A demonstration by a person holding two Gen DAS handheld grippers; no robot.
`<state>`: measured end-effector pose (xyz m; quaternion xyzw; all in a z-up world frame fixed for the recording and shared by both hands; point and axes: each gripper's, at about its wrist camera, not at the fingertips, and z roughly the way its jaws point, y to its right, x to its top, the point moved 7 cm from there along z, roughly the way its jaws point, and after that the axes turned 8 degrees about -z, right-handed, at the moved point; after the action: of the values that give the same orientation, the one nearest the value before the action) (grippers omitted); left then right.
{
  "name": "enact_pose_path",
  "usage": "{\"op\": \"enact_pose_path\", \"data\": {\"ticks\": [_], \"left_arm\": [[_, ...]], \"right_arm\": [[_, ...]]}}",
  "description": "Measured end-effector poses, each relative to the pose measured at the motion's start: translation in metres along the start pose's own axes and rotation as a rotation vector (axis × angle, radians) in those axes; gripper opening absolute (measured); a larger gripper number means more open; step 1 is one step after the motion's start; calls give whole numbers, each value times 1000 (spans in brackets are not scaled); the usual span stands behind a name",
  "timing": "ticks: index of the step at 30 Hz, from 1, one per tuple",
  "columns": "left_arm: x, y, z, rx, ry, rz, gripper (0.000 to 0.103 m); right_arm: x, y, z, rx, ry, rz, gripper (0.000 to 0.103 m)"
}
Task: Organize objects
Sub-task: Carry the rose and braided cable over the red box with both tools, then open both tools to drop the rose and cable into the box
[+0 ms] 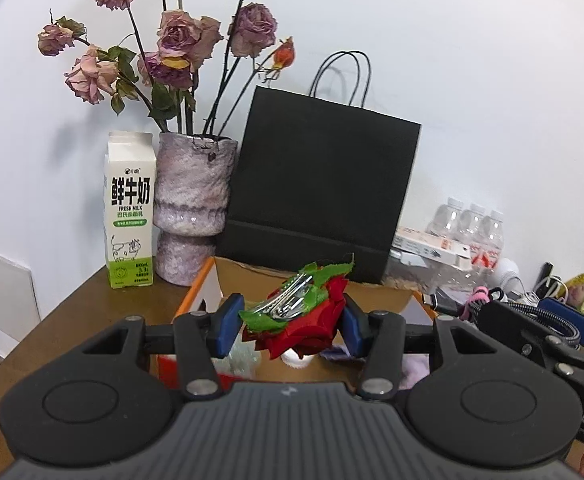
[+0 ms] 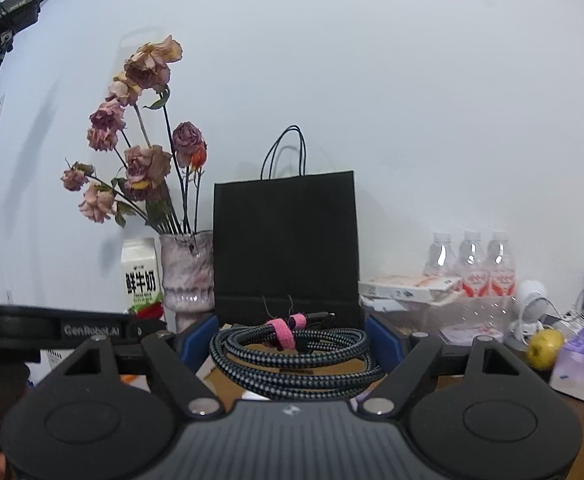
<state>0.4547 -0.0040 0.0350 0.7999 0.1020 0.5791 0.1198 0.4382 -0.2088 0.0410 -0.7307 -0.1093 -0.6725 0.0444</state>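
- The left gripper (image 1: 292, 322) holds a red cloth rose (image 1: 304, 330) up in the air, above an open cardboard box (image 1: 211, 280) on the table (image 1: 75, 312).
- Its jaws are closed partway and squeeze the rose from both sides.
- The right gripper (image 2: 292, 344) holds a coiled cable (image 2: 292, 354). Its jaws stand wide apart, with the coil clamped between the blue pads.
- I think the step now is to carry both things to a good spot.
- To do it well, keep each squeeze steady so nothing slips, and keep the two grippers apart so they do not bump.
- Go slowly near the tall vase (image 1: 193, 208) of dried flowers and the milk carton (image 1: 129, 210), since both look easy to tip over.
- The black paper bag (image 1: 320, 184) stands just behind the box, so lift the things clear of it.
- The rose is soft, with red petals, green leaves and a shiny metal clip on top.
- The cable is grey and black, braided, wound in a ring and tied with a pink strap (image 2: 281, 330).
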Motion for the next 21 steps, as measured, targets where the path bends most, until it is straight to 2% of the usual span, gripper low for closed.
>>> {"op": "enact_pose_path", "data": {"ticks": [12,21], "left_arm": [[20,-2,42,23,17,-9,51],[19,-2,75,36,-11,-8,51]], "right_arm": [[15,10,53,-8,-24,-24,80],[3,20,89,-16,-89,-18,80]]}}
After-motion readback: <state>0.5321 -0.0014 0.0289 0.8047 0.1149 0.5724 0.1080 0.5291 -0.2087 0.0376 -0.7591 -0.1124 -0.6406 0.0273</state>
